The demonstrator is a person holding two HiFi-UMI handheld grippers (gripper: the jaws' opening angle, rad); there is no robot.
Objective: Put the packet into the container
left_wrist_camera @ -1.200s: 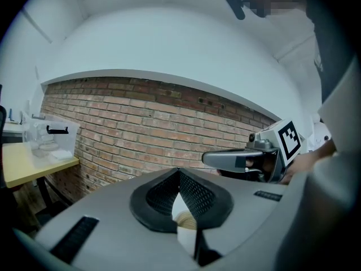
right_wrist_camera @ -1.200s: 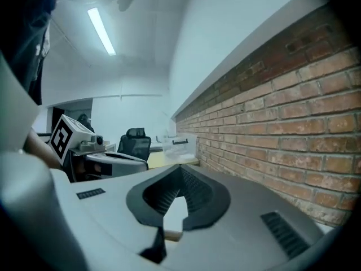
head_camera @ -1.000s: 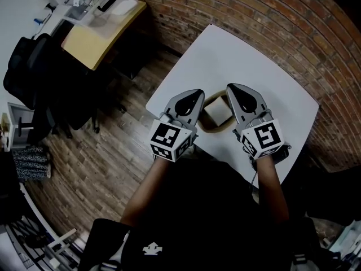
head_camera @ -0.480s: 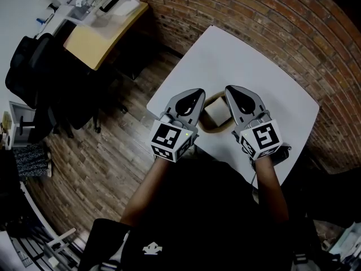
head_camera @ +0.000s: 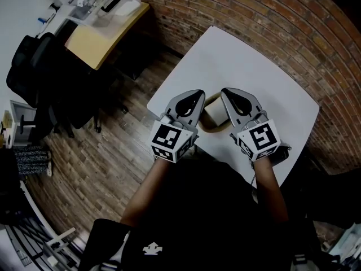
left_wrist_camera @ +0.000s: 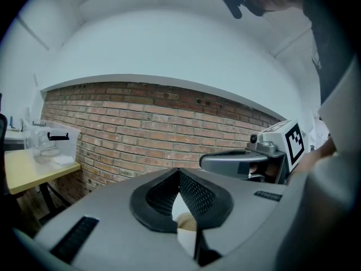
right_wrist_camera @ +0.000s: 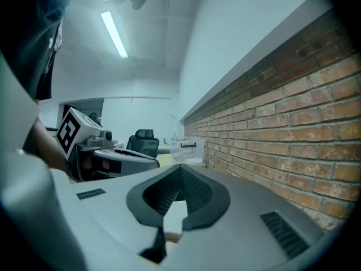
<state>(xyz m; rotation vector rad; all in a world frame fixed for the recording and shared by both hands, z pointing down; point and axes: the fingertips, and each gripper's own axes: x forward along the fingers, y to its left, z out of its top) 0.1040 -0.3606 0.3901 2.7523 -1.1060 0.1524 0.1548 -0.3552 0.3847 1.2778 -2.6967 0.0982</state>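
A round wooden container stands near the front edge of the white table, with a white packet lying in it. My left gripper is shut and empty at the container's left side. At its right side my right gripper is also shut and empty. In the left gripper view the jaws meet, and the packet and wooden rim show through their cut-out. The right gripper view shows closed jaws above the packet.
A brick wall curves behind the table. A yellow desk with a clear box stands at the upper left, black chairs beside it on the wood floor. The table's left edge lies close to my left gripper.
My right gripper has edged slightly left toward the container. The left gripper, the container and the packet have stayed where they were.
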